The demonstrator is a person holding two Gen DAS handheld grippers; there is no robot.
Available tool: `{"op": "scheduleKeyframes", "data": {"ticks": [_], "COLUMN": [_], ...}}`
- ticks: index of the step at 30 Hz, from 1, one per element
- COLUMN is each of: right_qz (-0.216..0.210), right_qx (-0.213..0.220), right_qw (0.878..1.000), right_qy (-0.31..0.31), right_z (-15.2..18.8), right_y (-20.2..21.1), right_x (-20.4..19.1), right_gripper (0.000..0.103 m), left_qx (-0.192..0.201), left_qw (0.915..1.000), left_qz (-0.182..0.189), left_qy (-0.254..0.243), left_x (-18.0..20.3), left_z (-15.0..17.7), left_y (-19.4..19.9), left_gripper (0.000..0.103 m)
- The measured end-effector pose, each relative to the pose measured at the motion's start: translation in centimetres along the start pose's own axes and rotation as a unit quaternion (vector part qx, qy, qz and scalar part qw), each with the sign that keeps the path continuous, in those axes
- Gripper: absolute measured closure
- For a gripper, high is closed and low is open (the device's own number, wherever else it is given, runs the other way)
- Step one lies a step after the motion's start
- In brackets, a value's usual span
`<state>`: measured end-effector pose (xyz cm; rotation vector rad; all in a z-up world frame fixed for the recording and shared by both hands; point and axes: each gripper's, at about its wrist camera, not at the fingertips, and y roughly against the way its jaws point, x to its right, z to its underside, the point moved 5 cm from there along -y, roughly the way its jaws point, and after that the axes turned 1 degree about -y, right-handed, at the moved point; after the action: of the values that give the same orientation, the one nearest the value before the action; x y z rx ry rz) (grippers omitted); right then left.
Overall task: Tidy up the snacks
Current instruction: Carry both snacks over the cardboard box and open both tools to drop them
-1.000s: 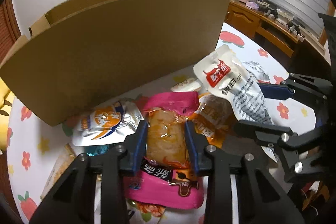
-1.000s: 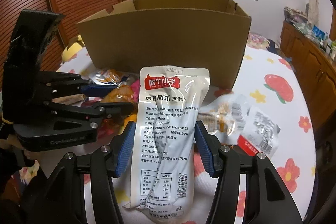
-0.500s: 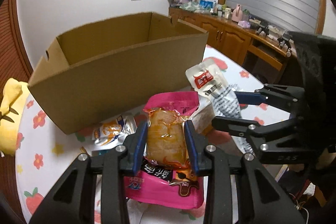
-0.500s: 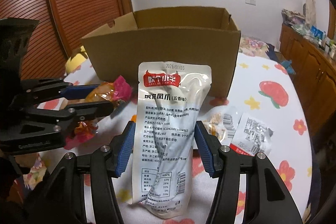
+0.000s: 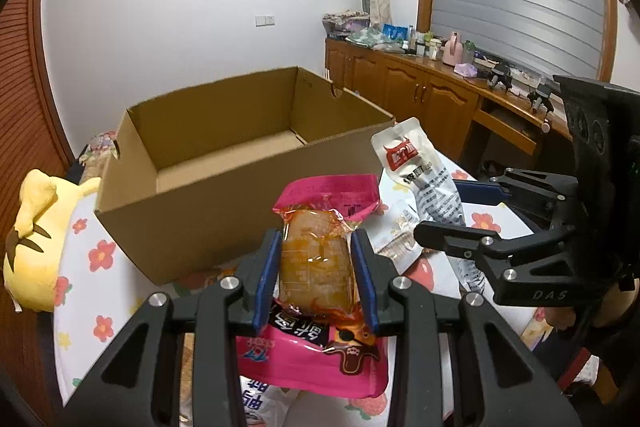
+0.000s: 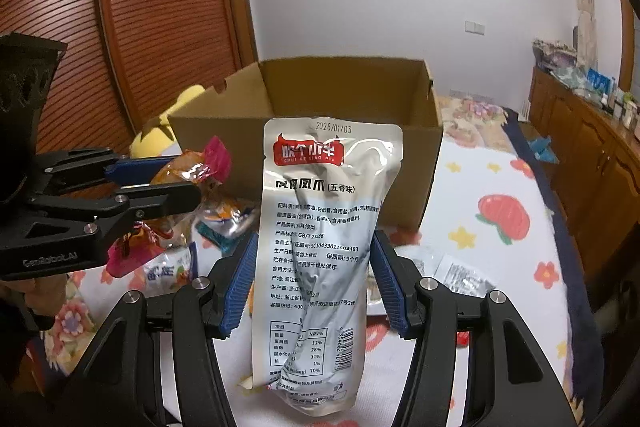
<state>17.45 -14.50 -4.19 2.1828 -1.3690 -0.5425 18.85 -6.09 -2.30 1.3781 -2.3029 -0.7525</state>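
Observation:
My left gripper (image 5: pixel 316 247) is shut on a pink and orange snack pack (image 5: pixel 316 259) and holds it above the table, in front of the open cardboard box (image 5: pixel 224 167). My right gripper (image 6: pixel 314 255) is shut on a tall silver snack pouch (image 6: pixel 320 227) with a red label, held upright. The pouch also shows in the left wrist view (image 5: pixel 424 171), to the right of the box. The box (image 6: pixel 344 99) is open and looks empty inside. The left gripper with its pack shows in the right wrist view (image 6: pixel 168 183) at the left.
Several loose snack packets (image 6: pixel 216 219) lie on the flowered tablecloth (image 6: pixel 500 219) before the box, and more (image 6: pixel 460 275) at the right. A yellow plush toy (image 5: pixel 36 239) lies left of the box. A wooden cabinet (image 5: pixel 432 95) with clutter stands at the right.
Both grippers have risen with their packs, so the box's open inside now shows from above. The packets on the table have dropped lower in view.

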Motion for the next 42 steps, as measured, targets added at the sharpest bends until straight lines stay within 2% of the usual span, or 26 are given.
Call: {"op": "scheduleKeyframes", "data": {"ticks": [17,29,36,42], "right_qz": [0.001,-0.002,-0.002,0.013], "right_qx": [0.029,0.048,0.048,0.047], "right_qw": [0.999,0.998,0.997,0.997], "right_qy": [0.021,0.041,0.053,0.054], "right_z": [-1.5,-8.3,-12.4,-14.5], "right_y": [1.2,-0.9,-4.4,-7.7], "right_x": [-0.6,0.1,1.3,3.1], "right_gripper": [0.046,0.045,0.045,0.045], "left_qx": [0.027,0.033,0.022,0.005], "left_qw": [0.9995,0.9988,0.9981,0.9972], "left_qz": [-0.015,-0.036,-0.056,-0.07], "left_qy": [-0.005,-0.001,0.01,0.024], "left_x": [-1.5,-5.3,-8.5,-11.1], "left_z": [-2.5,-6.7,-8.5,-9.0], "left_y": [2.2,0.8,-1.9,-4.7], "left_gripper": [0.069,0.069,0.069,0.069]}}
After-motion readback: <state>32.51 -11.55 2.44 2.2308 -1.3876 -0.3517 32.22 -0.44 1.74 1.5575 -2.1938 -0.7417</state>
